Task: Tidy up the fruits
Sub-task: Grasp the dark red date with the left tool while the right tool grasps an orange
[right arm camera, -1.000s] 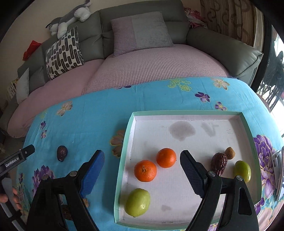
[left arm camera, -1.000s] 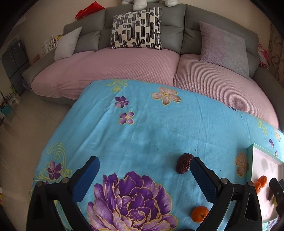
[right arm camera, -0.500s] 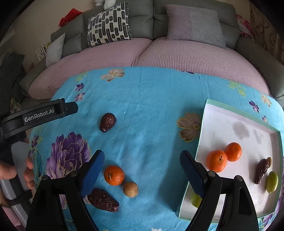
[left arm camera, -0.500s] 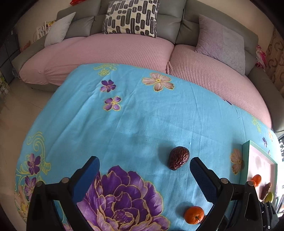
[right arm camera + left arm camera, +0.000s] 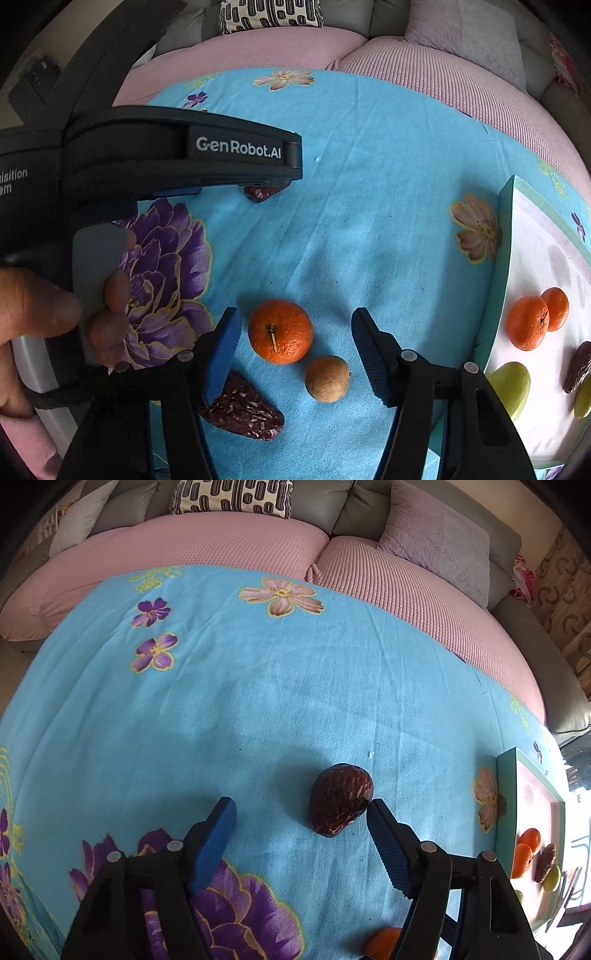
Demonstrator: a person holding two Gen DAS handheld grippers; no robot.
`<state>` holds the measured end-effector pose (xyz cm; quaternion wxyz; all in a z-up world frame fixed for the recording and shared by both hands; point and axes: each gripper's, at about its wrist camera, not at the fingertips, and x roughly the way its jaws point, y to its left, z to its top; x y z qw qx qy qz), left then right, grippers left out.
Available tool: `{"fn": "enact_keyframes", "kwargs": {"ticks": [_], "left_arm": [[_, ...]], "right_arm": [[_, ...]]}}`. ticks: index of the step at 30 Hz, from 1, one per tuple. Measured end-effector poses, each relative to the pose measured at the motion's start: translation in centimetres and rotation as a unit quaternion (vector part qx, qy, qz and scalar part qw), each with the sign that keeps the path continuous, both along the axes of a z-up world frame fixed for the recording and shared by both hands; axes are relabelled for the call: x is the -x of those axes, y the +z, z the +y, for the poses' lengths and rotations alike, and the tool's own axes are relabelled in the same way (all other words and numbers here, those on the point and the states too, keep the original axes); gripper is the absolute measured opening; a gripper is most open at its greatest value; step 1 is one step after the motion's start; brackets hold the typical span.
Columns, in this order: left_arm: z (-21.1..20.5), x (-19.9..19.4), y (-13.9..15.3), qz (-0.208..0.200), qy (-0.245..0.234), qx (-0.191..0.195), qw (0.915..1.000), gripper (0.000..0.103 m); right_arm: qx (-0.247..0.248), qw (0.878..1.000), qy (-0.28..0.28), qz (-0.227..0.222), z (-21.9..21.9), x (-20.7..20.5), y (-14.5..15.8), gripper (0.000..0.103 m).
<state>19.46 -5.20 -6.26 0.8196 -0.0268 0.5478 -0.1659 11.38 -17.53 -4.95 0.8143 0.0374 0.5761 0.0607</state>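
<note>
I have both grippers spread wide and empty. My left gripper brackets the dark date, its right finger seemingly touching it; my right gripper frames the orange left of the tray. Next: close and carry right.

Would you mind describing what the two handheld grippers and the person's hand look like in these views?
Both the left gripper and right gripper have black plastic frames with silver rivets and blue, ridged pads on the jaws. Seen from the right wrist view, the left gripper's black body carries white "GenRobot.AI" lettering, and the bare left hand grips its handle; no sleeve or cable shows.
</note>
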Motion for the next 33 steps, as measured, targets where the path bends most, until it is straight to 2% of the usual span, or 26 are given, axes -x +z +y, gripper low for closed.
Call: {"fn": "enact_keyframes", "kwargs": {"ticks": [4, 6, 11, 16, 27, 33], "left_arm": [[-0.8, 0.0, -0.3, 0.008, -0.020, 0.017, 0.9996, 0.053], [-1.1, 0.1, -0.3, 0.012, -0.029, 0.022, 0.9993, 0.037], [-1.0, 0.0, 0.0, 0.008, -0.022, 0.022, 0.9995, 0.036], [0.2, 0.4, 2.3, -0.015, 0.000, 0.022, 0.9996, 0.036], [2.2, 2.6, 8.3, -0.088, 0.015, 0.032, 0.9955, 0.036], [1.7, 4.4, 9.9, -0.110, 0.007, 0.037, 0.9932, 0.036]], "right_arm": [[-0.019, 1.000, 0.005, -0.001, -0.1, 0.2, 0.1, 0.039], [-0.021, 1.000, 0.010, -0.005, 0.1, 0.0, 0.2, 0.037], [-0.026, 1.000, 0.010, -0.006, -0.4, -0.1, 0.4, 0.036], [-0.032, 0.999, -0.009, -0.027, -1.7, 0.2, 1.8, 0.036], [-0.037, 0.989, -0.091, -0.106, -6.4, 1.4, 6.8, 0.036], [-0.030, 0.984, -0.135, -0.112, -9.4, 2.6, 7.8, 0.036]]}}
